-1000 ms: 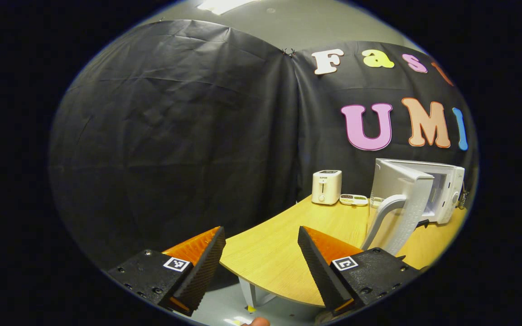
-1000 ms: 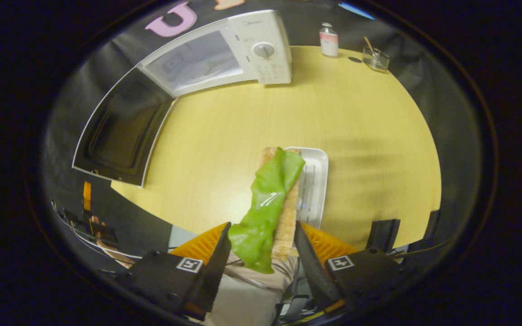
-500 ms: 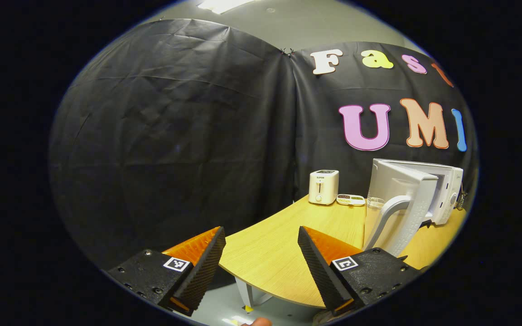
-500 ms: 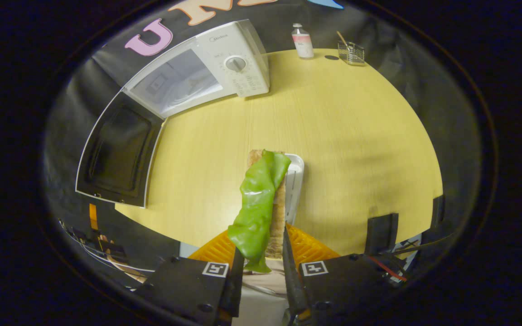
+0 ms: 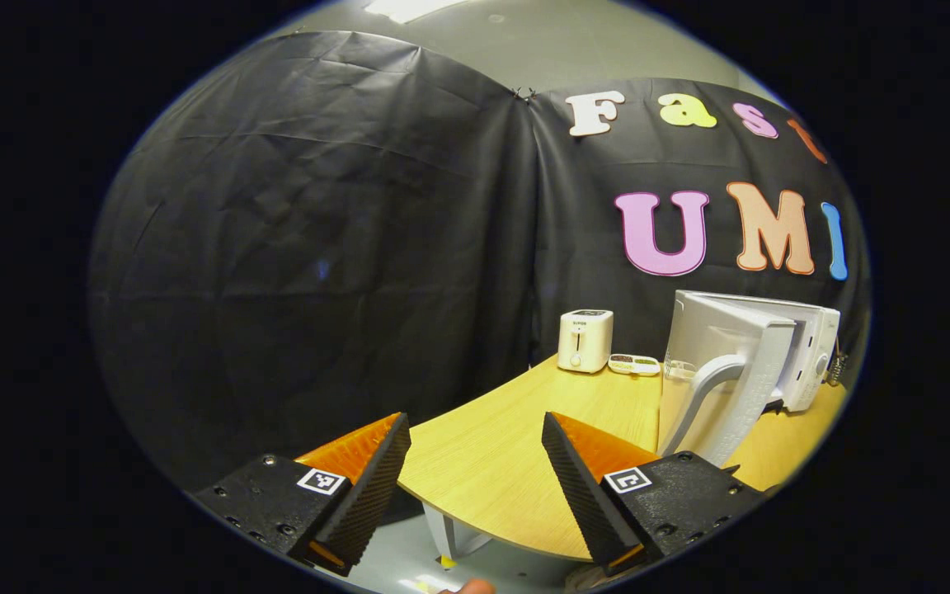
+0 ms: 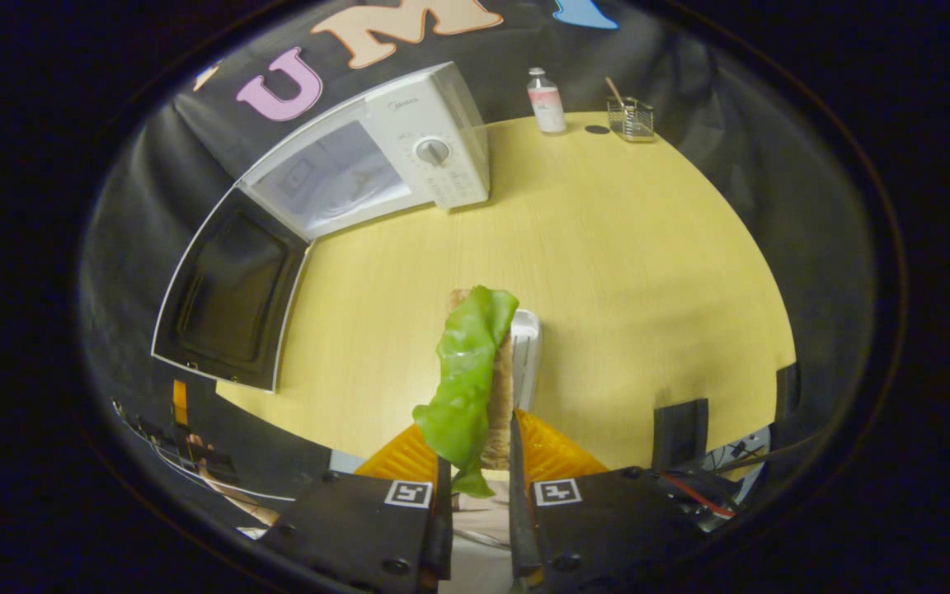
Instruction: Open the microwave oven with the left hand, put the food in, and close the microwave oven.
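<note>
Fingers first: the right gripper [image 6: 477,462] has its fingers pinched in on the food [image 6: 475,375], a slice of toast with a floppy green lettuce leaf draped over one face, gripped at the near end so the rest sticks out forward over the table [image 6: 623,272]. It's just above a small white tray [image 6: 526,346] near the front edge of the table, and I can't tell if the far tip touches the tray or hangs clear of it. The left gripper [image 5: 475,470] is spread wide with nothing between its fingers, parked off the near left corner of the table, well apart from everything. The microwave [image 6: 409,157] sits at the far side with its door [image 6: 228,301] already swung out to the left, so I'd say the opening part is done and the carry is what's on now. Handling-wise, my guess is this thing is super light but awkward: the bread is soft enough to crush or snap if squeezed hard, and the leaf looks slick and limp, only staying put because it's clamped against the bread. Holding it across both layers at the end seems right, and keeping it fairly level should stop the lettuce peeling off. A toaster [image 5: 585,340] and a little dish [image 5: 633,364] sit far back, out of the way.
</note>
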{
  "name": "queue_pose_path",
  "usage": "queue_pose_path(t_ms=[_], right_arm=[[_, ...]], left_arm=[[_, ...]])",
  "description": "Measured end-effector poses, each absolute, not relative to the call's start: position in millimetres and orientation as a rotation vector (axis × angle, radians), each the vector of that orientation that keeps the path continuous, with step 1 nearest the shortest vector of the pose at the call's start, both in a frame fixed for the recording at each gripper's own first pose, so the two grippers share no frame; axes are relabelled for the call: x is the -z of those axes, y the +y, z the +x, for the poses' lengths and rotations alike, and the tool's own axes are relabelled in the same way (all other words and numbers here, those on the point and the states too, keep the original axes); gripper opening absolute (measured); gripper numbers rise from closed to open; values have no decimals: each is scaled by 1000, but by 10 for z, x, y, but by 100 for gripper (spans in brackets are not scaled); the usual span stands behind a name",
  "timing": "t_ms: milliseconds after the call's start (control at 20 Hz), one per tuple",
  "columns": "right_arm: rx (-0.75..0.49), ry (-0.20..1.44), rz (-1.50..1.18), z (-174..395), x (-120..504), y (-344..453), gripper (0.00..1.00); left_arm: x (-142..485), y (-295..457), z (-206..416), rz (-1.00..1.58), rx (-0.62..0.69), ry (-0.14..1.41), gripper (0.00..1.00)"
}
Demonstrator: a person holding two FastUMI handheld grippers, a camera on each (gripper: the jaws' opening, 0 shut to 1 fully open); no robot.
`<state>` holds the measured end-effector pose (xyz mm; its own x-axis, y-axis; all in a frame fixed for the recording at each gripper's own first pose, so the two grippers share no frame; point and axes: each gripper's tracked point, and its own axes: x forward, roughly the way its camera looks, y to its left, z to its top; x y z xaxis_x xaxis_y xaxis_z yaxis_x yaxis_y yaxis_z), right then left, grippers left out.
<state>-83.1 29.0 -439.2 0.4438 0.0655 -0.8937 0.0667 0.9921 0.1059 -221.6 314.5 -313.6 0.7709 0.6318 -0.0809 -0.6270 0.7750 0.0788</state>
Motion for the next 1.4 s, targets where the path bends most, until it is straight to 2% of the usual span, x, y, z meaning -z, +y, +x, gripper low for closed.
queue_pose_path(t_ms=[200,250,300,450,550,600,700,850,1050,1100,1400], right_arm=[[-27,1044,77,-806,4239,268,30],[-39,1013,81,-796,4165,300,30],[-59,980,93,-777,4075,349,30],[-122,847,122,-694,3770,521,30],[-170,738,172,-604,3614,717,30],[-193,688,203,-555,3570,830,30],[-233,602,285,-475,3553,1072,30],[-281,479,424,-274,3615,1499,30],[-272,430,503,31,4077,2063,30],[-274,422,531,118,4146,2216,30],[-187,278,626,888,4193,2668,30]], left_arm=[[3136,3141,-2222,49,-681,103,96],[3127,3141,-2212,51,-681,102,93],[3123,3133,-2209,52,-681,100,96],[3104,3115,-2211,54,-675,93,93],[3121,3107,-2209,49,-672,91,96],[3134,3104,-2211,45,-670,93,93],[3154,3097,-2199,40,-664,97,96],[3165,3099,-2209,35,-659,96,94],[3185,3087,-2215,33,-648,104,93],[3180,3094,-2238,35,-650,105,96],[3190,3182,-2315,58,-680,115,93]])
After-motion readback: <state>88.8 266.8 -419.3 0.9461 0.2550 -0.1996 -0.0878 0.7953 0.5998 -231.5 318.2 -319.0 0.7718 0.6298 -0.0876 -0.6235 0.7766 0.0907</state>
